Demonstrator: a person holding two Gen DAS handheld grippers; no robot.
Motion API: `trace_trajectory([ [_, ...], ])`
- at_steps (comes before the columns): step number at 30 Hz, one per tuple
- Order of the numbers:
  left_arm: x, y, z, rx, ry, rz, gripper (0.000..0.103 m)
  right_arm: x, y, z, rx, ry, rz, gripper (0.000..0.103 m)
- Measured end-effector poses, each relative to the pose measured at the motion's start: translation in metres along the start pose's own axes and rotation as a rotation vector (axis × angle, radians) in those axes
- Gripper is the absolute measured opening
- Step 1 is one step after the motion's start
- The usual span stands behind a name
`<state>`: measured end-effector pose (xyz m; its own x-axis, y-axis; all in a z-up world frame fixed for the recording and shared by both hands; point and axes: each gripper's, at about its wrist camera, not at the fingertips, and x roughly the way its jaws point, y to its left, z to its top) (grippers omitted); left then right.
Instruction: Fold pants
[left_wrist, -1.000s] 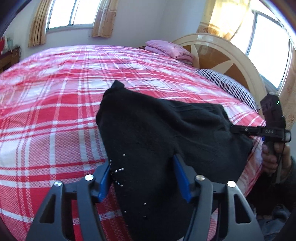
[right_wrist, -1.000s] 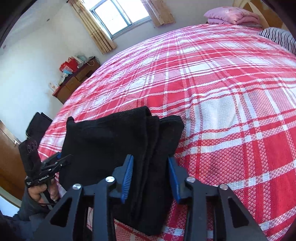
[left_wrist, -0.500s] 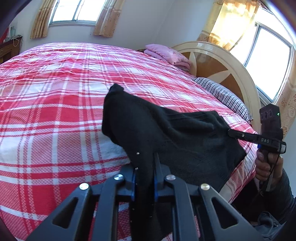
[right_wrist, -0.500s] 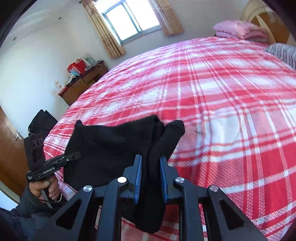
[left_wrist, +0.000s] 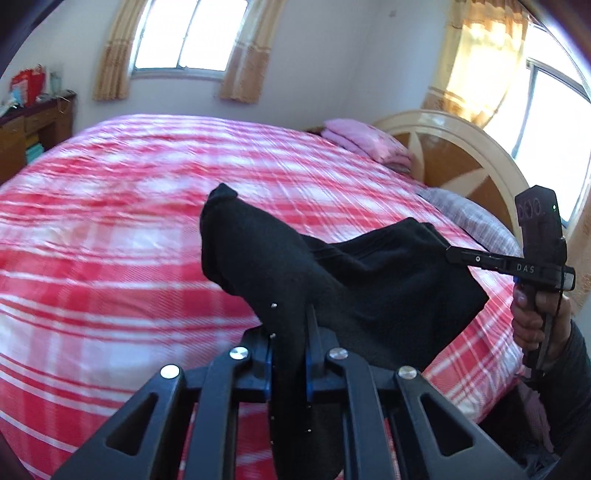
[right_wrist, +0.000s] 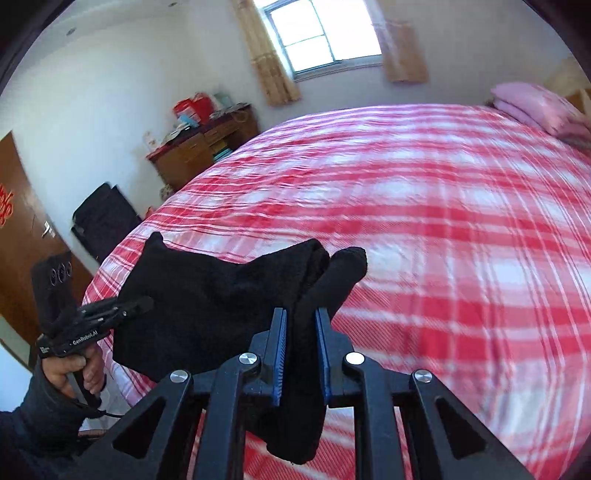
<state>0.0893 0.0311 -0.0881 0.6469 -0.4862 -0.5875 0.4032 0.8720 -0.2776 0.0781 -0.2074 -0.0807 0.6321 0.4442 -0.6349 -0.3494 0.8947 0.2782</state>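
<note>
Black pants (left_wrist: 369, 284), folded in layers, hang between my two grippers above the near edge of the red plaid bed (left_wrist: 110, 229). My left gripper (left_wrist: 290, 332) is shut on one end of the pants. My right gripper (right_wrist: 301, 332) is shut on the other end of the pants (right_wrist: 207, 291). In the left wrist view the right gripper (left_wrist: 452, 254) pinches the far corner at the right. In the right wrist view the left gripper (right_wrist: 144, 304) pinches the cloth at the left. The cloth sags between them.
Folded pink bedding (left_wrist: 365, 142) and a striped pillow (left_wrist: 469, 218) lie by the round headboard (left_wrist: 469, 147). A wooden dresser (right_wrist: 199, 147) with clutter stands by the far wall. A black bag (right_wrist: 103, 218) and a brown door (right_wrist: 18, 229) are at the bed's left side.
Both grippers closed on the ends of the pants, which lay flat a second ago. They have since lifted the cloth off the bed.
</note>
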Motion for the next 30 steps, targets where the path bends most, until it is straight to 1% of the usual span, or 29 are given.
trace_trajectory([
  [6,-0.027,0.043,0.011,-0.033,-0.051,0.096,0.013,0.044,0.043,0.044,-0.103,0.014,0.035,0.015],
  [8,-0.035,0.056,0.013,-0.045,-0.064,0.128,0.013,0.057,0.057,0.054,-0.119,0.015,0.051,0.015],
  [12,-0.049,0.083,0.012,-0.072,-0.08,0.191,0.012,0.088,0.088,0.07,-0.154,0.004,0.085,0.014],
  [15,-0.054,0.103,0.009,-0.086,-0.098,0.249,0.012,0.115,0.105,0.077,-0.155,0.008,0.109,0.011],
  [16,-0.054,0.11,0.007,-0.096,-0.098,0.264,0.012,0.123,0.109,0.077,-0.155,0.014,0.113,0.011],
  [17,-0.053,0.119,0.005,-0.108,-0.096,0.278,0.012,0.131,0.111,0.076,-0.152,0.02,0.114,0.007],
  [18,-0.051,0.124,0.003,-0.114,-0.094,0.29,0.012,0.142,0.112,0.075,-0.14,0.031,0.108,0.0],
  [20,-0.043,0.136,-0.005,-0.126,-0.068,0.323,0.012,0.163,0.108,0.072,-0.095,0.079,0.125,0.0],
  [21,-0.037,0.141,-0.009,-0.131,-0.046,0.328,0.013,0.176,0.104,0.069,-0.071,0.119,0.131,0.0],
  [24,-0.022,0.156,-0.025,-0.136,0.007,0.361,0.014,0.197,0.095,0.059,-0.039,0.171,0.105,0.001],
  [26,-0.018,0.158,-0.029,-0.127,0.013,0.371,0.016,0.199,0.092,0.051,-0.018,0.174,0.111,0.001],
  [28,-0.019,0.156,-0.028,-0.115,0.011,0.375,0.018,0.192,0.09,0.046,-0.001,0.143,0.113,0.001],
  [30,-0.019,0.154,-0.028,-0.101,0.011,0.384,0.018,0.183,0.09,0.046,0.03,0.112,0.135,0.001],
])
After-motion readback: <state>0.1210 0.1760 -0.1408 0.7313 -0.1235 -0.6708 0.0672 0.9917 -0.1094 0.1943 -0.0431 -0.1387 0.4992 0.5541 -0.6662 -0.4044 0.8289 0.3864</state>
